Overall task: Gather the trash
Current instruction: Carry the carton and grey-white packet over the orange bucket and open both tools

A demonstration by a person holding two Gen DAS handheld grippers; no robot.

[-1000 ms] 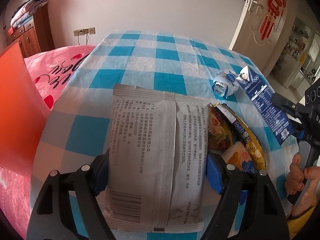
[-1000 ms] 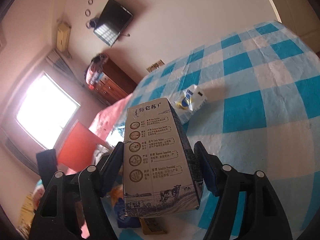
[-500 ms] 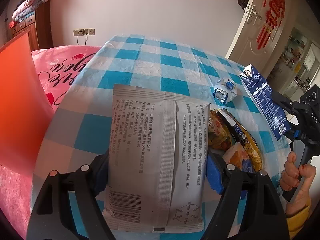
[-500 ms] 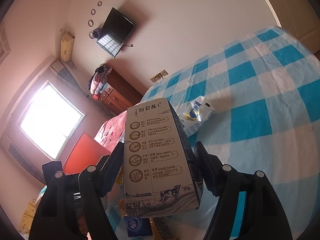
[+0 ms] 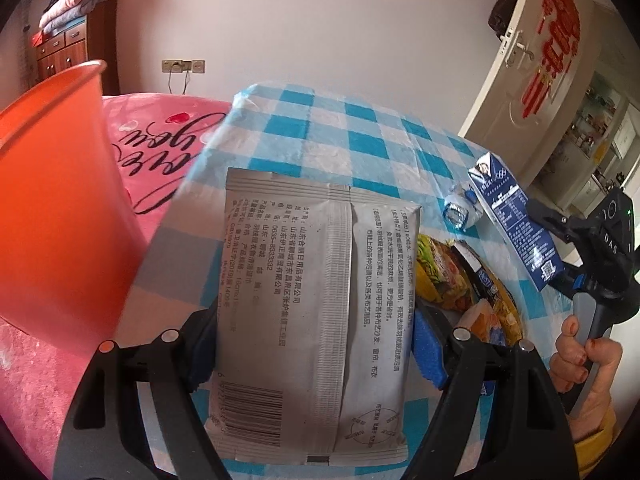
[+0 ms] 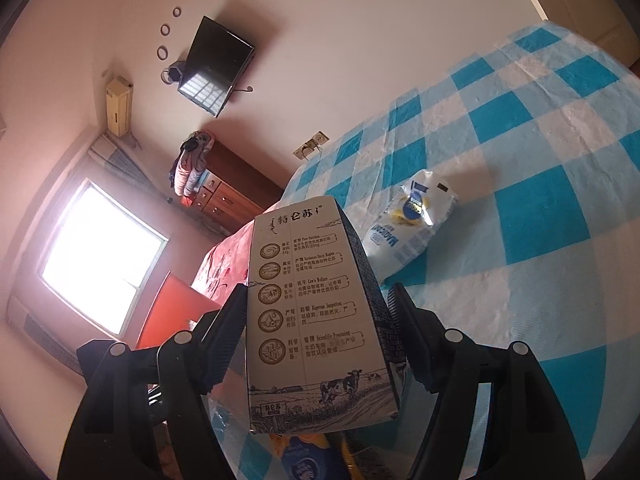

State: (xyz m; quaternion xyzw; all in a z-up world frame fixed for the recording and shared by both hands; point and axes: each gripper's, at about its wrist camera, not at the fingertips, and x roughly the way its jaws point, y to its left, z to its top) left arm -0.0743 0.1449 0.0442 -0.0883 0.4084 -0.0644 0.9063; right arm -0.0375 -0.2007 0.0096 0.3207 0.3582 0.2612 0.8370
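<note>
Counting the trash and the tools

Two grippers (image 5: 316, 344) (image 6: 316, 340) are showing, one grey pouch (image 5: 316, 308), one milk box (image 6: 316, 320), one white wrapper (image 6: 412, 220), one yellow snack bag (image 5: 468, 280) and one orange bin (image 5: 56, 208).

Orange bin (image 5: 52, 200), blue-and-white checked tablecloth (image 5: 320, 128), grey printed packet (image 5: 312, 312), navy-and-white carton (image 6: 316, 312).

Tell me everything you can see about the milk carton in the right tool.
The milk carton is a tall paper box, one side white with brown round icons, Chinese text and a cow drawing, another dark blue. It looks uncrushed. The right tool is shut on its sides, holding it above the checkered table.
</note>
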